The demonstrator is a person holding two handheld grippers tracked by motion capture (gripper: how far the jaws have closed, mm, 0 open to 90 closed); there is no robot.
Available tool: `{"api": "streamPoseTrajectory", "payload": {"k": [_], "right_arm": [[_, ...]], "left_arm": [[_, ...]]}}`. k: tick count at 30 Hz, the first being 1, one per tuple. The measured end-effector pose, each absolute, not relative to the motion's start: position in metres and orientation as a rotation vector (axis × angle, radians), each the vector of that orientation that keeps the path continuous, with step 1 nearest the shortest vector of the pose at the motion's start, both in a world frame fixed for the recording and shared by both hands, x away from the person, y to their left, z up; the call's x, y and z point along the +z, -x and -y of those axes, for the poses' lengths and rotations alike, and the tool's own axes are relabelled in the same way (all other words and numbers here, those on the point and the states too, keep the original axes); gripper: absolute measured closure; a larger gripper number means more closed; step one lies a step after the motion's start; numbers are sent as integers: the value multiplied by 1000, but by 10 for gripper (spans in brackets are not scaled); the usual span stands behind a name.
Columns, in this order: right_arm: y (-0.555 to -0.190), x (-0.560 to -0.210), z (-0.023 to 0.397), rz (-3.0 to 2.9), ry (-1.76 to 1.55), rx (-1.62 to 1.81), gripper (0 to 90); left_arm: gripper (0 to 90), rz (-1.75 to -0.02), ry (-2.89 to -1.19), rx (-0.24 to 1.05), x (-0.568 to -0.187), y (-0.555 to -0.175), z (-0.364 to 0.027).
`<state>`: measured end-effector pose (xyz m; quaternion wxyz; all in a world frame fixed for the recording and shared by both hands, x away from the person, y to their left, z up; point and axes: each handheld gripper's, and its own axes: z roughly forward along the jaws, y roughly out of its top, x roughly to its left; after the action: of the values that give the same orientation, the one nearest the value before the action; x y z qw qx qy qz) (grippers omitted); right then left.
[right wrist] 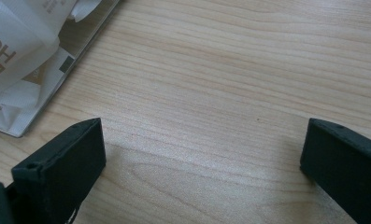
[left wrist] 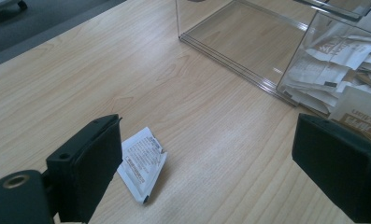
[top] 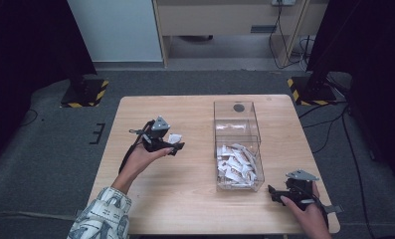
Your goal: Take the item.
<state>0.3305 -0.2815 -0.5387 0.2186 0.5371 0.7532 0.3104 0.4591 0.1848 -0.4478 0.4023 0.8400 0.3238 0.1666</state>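
A small white sachet (left wrist: 141, 161) with fine print lies flat on the wooden table (top: 195, 199), just inside the left-hand jaw of my left gripper (left wrist: 207, 123). The jaws stand wide apart and neither pad presses on it. In the high view the same sachet (top: 174, 138) sits at the tip of the left gripper (top: 177, 146), left of the clear box (top: 237, 119). My right gripper (top: 273, 191) rests near the table's front right, open over bare wood, with nothing between its jaws (right wrist: 204, 126).
The clear plastic box (left wrist: 239, 42) has two compartments. The far one is bare and the near one holds several white sachets (top: 237, 164), also seen as a pile of sachets (right wrist: 15, 42) at the upper left of the right gripper view. Black stands flank the table's far corners.
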Motion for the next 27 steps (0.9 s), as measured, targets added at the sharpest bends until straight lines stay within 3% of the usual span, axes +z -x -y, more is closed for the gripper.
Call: {"api": "streamPoseTrajectory", "payload": {"k": [27], "right_arm": [[-330,-539,281,-2084,-1487,859,5]], "left_arm": [[64,-874,-2125,436,-453,-428,-234]]}}
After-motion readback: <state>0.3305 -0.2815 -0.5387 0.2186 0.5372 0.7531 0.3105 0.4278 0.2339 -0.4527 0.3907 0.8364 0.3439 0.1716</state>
